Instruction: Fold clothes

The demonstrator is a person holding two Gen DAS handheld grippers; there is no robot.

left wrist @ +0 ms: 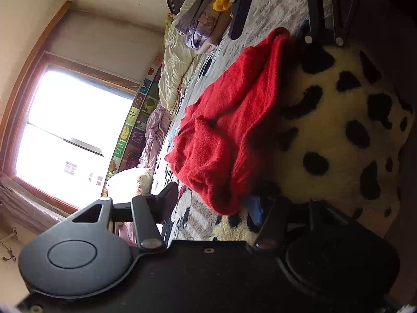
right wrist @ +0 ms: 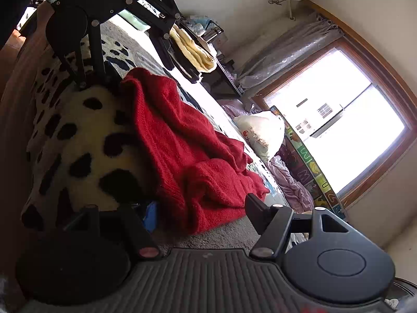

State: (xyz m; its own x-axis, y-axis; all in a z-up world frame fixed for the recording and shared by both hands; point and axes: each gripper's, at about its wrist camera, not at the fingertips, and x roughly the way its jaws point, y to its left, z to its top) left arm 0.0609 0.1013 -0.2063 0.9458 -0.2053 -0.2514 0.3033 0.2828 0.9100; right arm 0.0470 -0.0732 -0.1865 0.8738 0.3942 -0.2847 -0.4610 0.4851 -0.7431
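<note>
Both hand-held grippers sat at the near edge of the red sweater (left wrist: 229, 120), one at each end. Through the left wrist camera, my left hand-held gripper (left wrist: 216, 203) had its fingers spread wide, one finger (left wrist: 169, 198) in the light over the bed cover and the other in shadow by the sweater's hem. I could not tell from either view whether that shadowed finger touched the knit. Through the right wrist camera, my right hand-held gripper (right wrist: 198, 208) was spread the same way, one finger (right wrist: 256, 206) just beside the sweater's crumpled edge.

The sweater lay rumpled on the bed, draped partly over a cream cushion with black spots (left wrist: 346, 120) and spilling onto the patterned bed cover (left wrist: 198, 219). Something blue (right wrist: 151, 215) peeked out beneath its hem.

Only the left view showed the heap of purple and cream clothes (left wrist: 198, 26) farther up the bed, and the other gripper reaching in from above. Only the right view showed a folded yellow blanket (right wrist: 192, 49), a white pillow (right wrist: 263, 133) and the wall unit above the window (right wrist: 346, 120). Both views caught the alphabet mat (left wrist: 133, 130) along the wall.
</note>
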